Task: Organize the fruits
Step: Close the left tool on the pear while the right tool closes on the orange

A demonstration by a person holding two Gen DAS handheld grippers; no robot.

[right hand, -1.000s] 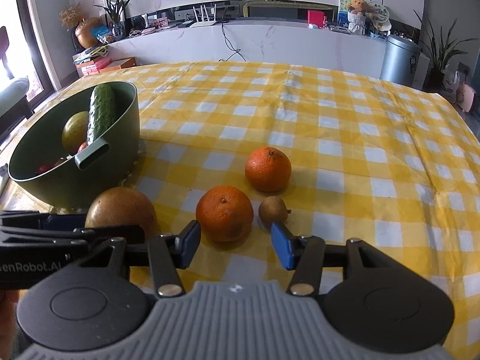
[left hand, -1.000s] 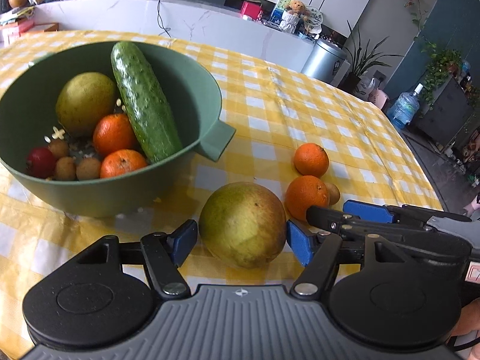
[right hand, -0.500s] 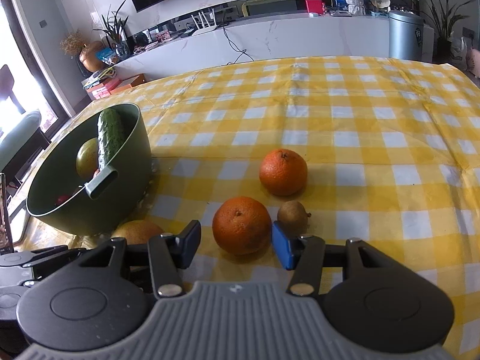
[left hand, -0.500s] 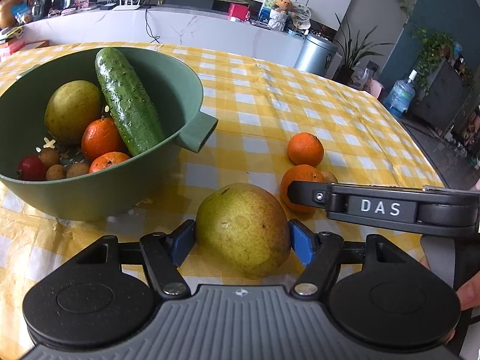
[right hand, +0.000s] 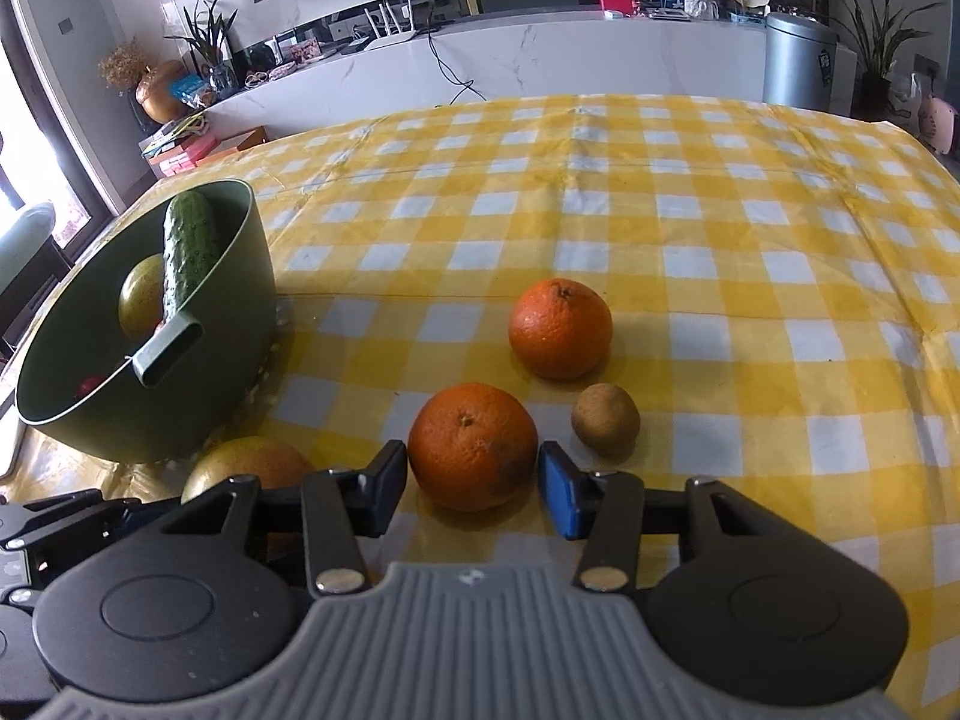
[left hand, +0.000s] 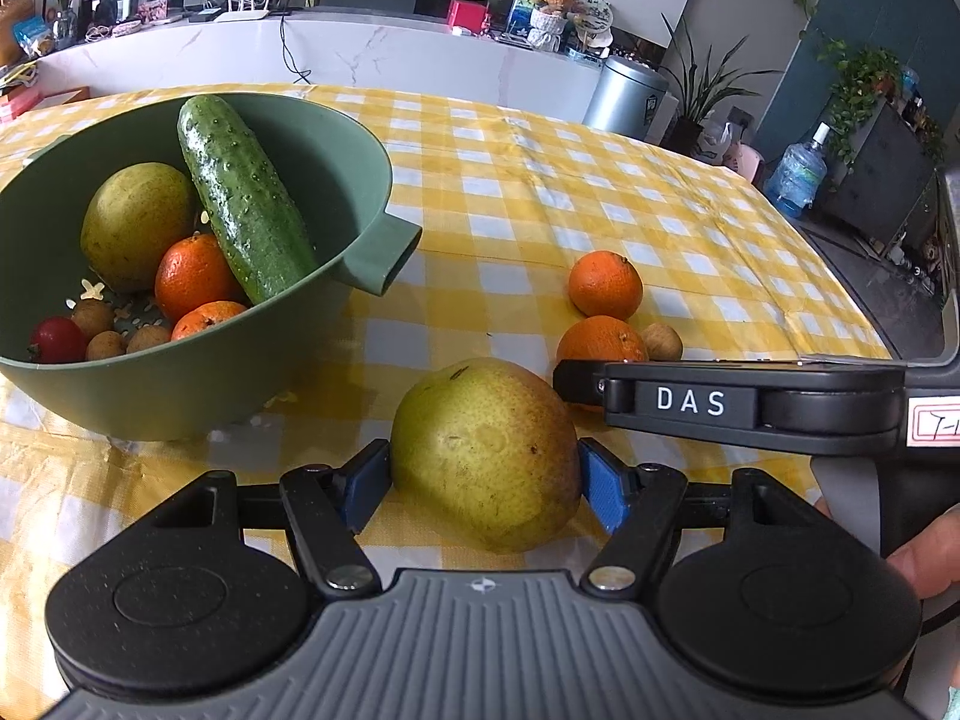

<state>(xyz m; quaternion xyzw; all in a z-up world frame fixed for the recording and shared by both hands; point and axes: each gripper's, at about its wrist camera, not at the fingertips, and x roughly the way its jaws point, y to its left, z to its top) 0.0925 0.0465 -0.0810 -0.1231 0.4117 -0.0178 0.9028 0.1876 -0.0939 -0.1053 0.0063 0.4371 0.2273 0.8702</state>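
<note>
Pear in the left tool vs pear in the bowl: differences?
The pear by the left tool sits on the checked cloth, between the blue pads; the bowl pear lies inside the green bowl beside the cucumber. The gripped pear shows a reddish blush; the bowl pear looks plain yellow-green. Both are speckled.

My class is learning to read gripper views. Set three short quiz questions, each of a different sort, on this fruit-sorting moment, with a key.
1. True or false: the left gripper is closed on the pear.
2. The near orange sits between the pads of which gripper: A left, B right?
3. Fill in: the cucumber leans inside the green ____.

Key: 1 true; 2 B; 3 bowl.
</note>
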